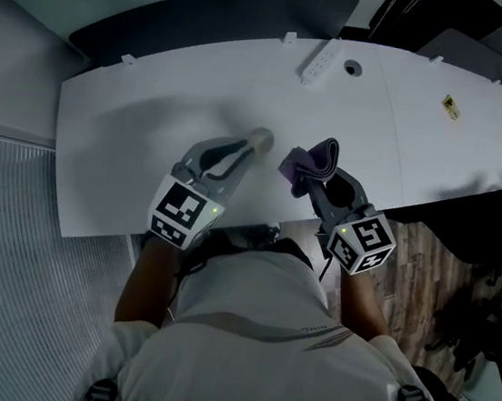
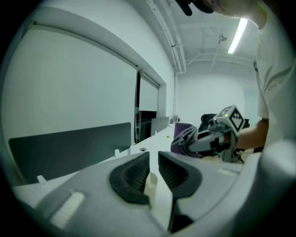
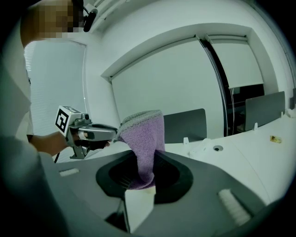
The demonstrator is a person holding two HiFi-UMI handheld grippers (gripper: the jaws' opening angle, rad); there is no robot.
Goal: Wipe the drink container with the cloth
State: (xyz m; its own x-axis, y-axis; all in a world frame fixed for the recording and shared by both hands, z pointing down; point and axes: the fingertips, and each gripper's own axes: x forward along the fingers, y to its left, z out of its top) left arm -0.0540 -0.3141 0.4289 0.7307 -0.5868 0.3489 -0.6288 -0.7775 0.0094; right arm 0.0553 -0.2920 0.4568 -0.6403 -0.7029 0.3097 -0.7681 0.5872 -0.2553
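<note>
A small pale round drink container stands on the white table, right at the tips of my left gripper. Whether it touches them I cannot tell. In the left gripper view the left gripper has its jaws a narrow gap apart, with a cream shape low in the gap. My right gripper is shut on a folded purple cloth, held just right of the container. The cloth sticks up out of the right gripper. It also shows in the left gripper view, where the cloth is beyond the jaws.
A white power strip and a round cable hole lie at the table's far edge, with a yellow label to the right. A dark partition runs behind the table. My body stands against the near edge.
</note>
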